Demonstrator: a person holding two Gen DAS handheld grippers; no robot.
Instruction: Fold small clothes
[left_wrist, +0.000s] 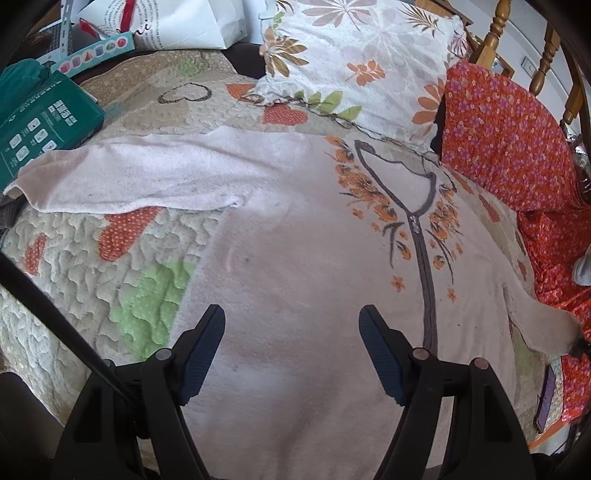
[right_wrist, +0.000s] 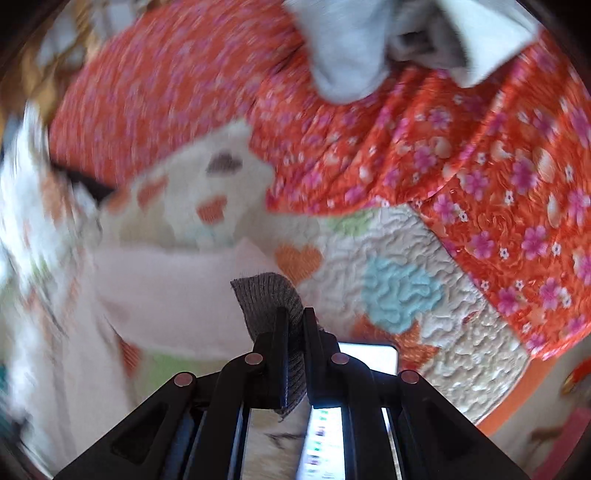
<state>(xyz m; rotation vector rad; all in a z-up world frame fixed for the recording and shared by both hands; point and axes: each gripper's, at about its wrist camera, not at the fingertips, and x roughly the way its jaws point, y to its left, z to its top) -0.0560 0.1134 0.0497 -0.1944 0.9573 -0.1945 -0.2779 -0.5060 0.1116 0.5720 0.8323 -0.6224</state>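
Left gripper (left_wrist: 291, 354) hovered w/ jaws wide apart, nothing between them, over the lower body of the pink sweater (left_wrist: 295, 258). Sweater lay face up on the quilted bedspread (left_wrist: 74, 266), grey zip at 1 o'clock from the jaws, one sleeve (left_wrist: 129, 177) stretched flat toward 10 o'clock. Right gripper (right_wrist: 293, 332) had its jaws closed on the grey ribbed cuff (right_wrist: 269, 295) of the other sleeve; right wrist view was motion-blurred, so fine detail there unclear.

Handling, as a guess: fleecy knit, light, soft, floppy, not slippery, not fragile. It'd sag wherever unsupported, so best holds are firm edges, i.e. cuffs, hem, shoulder seam; pinching mid-panel would only bunch it. Zip ridge is the stiffest line, prob. resists a crease across it.

Around: phone (right_wrist: 369, 356) lit up on the bed right under the right gripper, could get dragged or covered. Further out, teal box (left_wrist: 40, 122) at 10 o'clock touching or just beside the far sleeve's end, cannot tell which. Red floral fabric (left_wrist: 509, 147) at 2 o'clock crowded that side. Floral pillow (left_wrist: 362, 66) at 12, near the collar. White bag (left_wrist: 207, 22) beyond, well apart.
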